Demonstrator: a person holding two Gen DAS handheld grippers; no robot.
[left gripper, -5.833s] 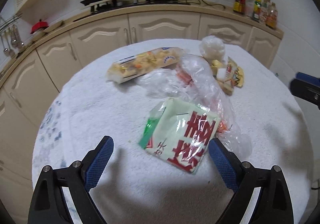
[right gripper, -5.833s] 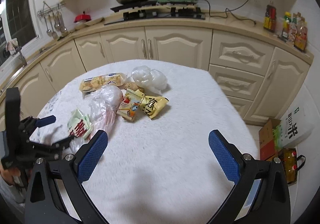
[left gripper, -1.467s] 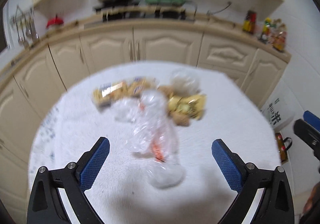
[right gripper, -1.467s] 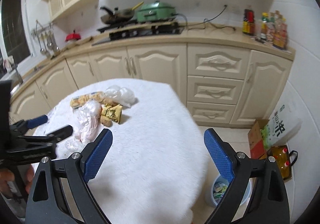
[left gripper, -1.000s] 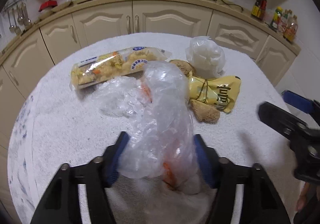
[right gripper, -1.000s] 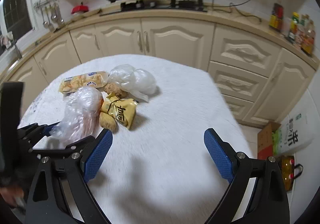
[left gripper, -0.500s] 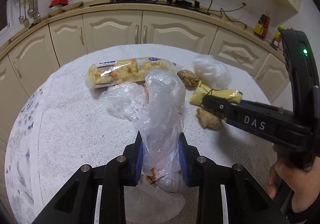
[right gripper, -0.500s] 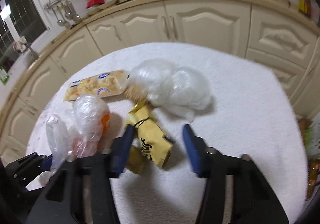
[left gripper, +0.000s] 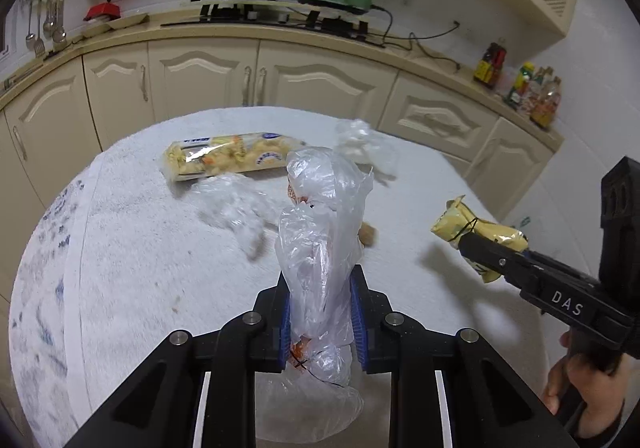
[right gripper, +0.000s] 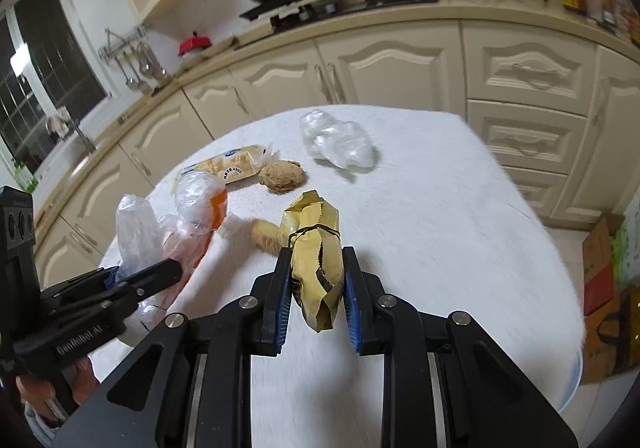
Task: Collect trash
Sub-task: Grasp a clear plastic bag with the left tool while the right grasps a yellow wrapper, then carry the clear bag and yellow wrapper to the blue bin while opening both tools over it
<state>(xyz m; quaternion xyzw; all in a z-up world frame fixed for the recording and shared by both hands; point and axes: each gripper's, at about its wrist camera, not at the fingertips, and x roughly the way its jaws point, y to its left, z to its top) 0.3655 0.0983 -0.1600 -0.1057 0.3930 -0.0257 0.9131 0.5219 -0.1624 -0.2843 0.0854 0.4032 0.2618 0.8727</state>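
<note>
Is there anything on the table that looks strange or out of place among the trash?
Yes: two brown lumps lie loose on the white cloth, unlike the wrappers and plastic bags around them. What they are is unclear.

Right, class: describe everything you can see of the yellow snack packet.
The yellow snack packet is a crinkled, glossy foil-like bag with a serrated top edge, folded over and bound with a thin dark band. It stands roughly upright, clamped between the blue pads of the right gripper, and appears lifted off the white table.
</note>
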